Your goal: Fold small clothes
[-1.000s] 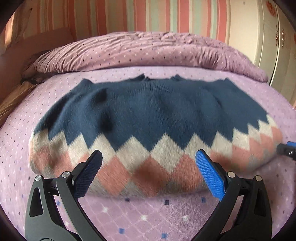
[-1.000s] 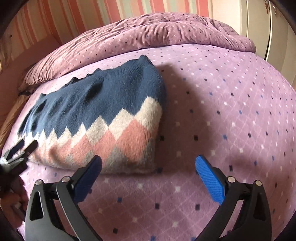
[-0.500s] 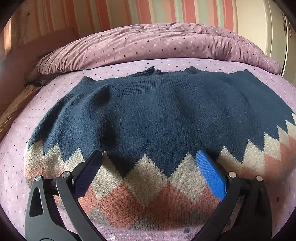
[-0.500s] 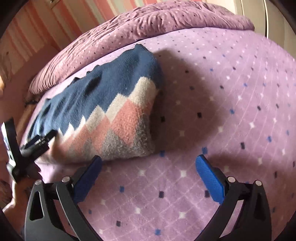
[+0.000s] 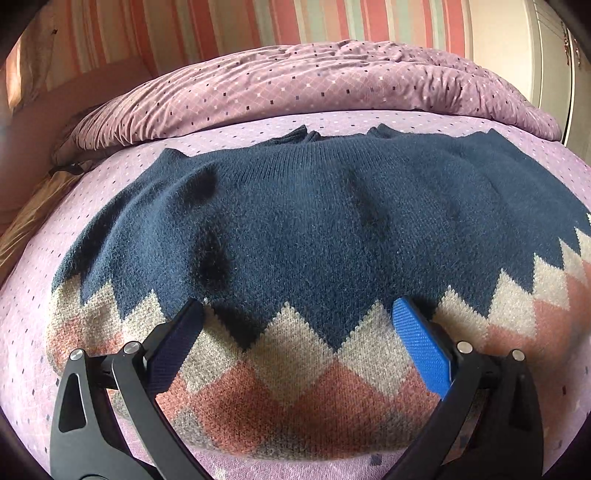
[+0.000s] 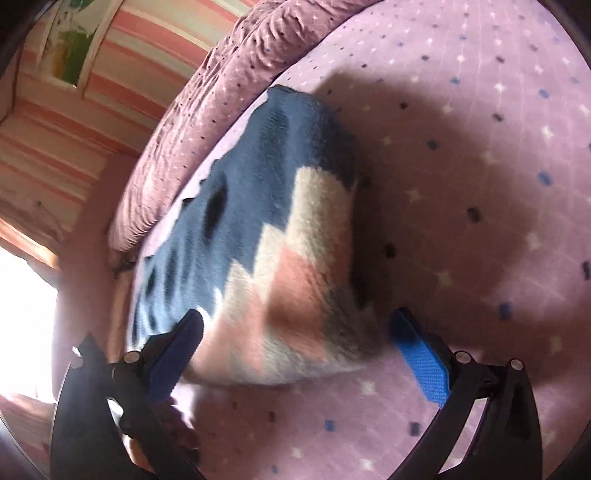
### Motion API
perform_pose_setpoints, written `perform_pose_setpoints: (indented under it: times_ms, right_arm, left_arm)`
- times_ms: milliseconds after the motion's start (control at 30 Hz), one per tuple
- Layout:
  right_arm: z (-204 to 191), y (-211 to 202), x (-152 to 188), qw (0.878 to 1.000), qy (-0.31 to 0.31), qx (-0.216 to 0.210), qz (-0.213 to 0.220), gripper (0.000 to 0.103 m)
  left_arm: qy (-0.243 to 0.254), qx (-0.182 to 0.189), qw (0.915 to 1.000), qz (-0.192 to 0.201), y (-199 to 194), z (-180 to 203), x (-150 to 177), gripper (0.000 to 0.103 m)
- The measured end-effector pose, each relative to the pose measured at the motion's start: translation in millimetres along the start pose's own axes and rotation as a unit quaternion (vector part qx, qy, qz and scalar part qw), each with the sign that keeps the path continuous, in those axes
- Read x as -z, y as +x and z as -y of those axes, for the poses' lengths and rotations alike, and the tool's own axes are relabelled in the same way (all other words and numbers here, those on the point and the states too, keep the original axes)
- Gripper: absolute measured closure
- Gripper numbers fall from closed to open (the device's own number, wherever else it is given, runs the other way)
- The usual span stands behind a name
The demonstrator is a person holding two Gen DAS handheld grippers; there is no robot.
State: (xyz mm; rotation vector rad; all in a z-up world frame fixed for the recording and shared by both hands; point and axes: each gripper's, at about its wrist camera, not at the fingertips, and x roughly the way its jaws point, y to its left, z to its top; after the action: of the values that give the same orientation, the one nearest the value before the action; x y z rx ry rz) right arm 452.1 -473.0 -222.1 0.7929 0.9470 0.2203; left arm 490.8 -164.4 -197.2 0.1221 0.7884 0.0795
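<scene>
A small knit sweater (image 5: 314,236), navy on top with a grey and pink diamond band at the hem, lies folded flat on the purple dotted bedspread (image 5: 33,295). My left gripper (image 5: 295,332) is open and hovers over the hem band, its fingers spread above the zigzag edge. In the right wrist view the sweater (image 6: 273,240) shows tilted, and my right gripper (image 6: 295,332) is open with its fingers astride the sweater's right hem corner. Whether either gripper touches the knit I cannot tell.
A rumpled purple duvet (image 5: 314,85) lies rolled along the far side of the bed, under a striped wall (image 5: 295,22). A white wardrobe (image 5: 554,62) stands at the right. Bare bedspread (image 6: 480,184) stretches to the right of the sweater.
My left gripper moved forward over the sweater's hem band. My right gripper rolled to the side and closed in on the sweater's right hem corner. Both stayed open.
</scene>
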Motion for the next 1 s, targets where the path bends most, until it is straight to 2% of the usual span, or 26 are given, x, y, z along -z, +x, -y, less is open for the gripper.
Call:
perform_pose_setpoints:
  times_ms: [100, 233, 267, 300, 367, 467, 600, 900, 1000]
  right_arm:
    - [-6, 9, -2, 1.0, -0.011, -0.007, -0.006, 0.001]
    - [-7, 15, -9, 1.0, 0.003, -0.012, 0.014, 0.006]
    - [-5, 16, -12, 1.0, 0.014, -0.018, 0.022, 0.017]
    - [-2, 16, -15, 0.999, 0.02, -0.016, 0.023, 0.033]
    - [7, 19, -21, 0.999, 0.041, -0.018, 0.025, 0.051]
    - [12, 26, -26, 0.998, 0.045, -0.05, 0.008, 0.051]
    - [13, 23, -28, 0.998, 0.023, -0.065, 0.005, 0.066]
    - [-37, 15, -30, 0.996, -0.089, 0.007, 0.032, 0.072]
    - [-56, 8, -33, 0.993, -0.111, 0.008, 0.043, 0.073]
  left_arm:
    - [-0.002, 0.002, 1.0, 0.001, 1, -1, 1, 0.003]
    - [-0.003, 0.003, 1.0, 0.0, 1, -2, 1, 0.003]
    - [-0.003, 0.003, 1.0, 0.0, 2, -2, 2, 0.003]
    - [-0.002, 0.002, 1.0, -0.001, 2, -1, 2, 0.003]
    - [-0.002, 0.002, 1.0, -0.001, 2, -1, 2, 0.003]
    - [-0.001, 0.001, 1.0, -0.001, 2, -1, 2, 0.003]
    - [0.0, 0.001, 1.0, -0.001, 3, -1, 2, 0.003]
    - [-0.001, 0.001, 1.0, -0.001, 2, -1, 2, 0.003]
    - [-0.001, 0.001, 1.0, -0.001, 2, -2, 1, 0.003]
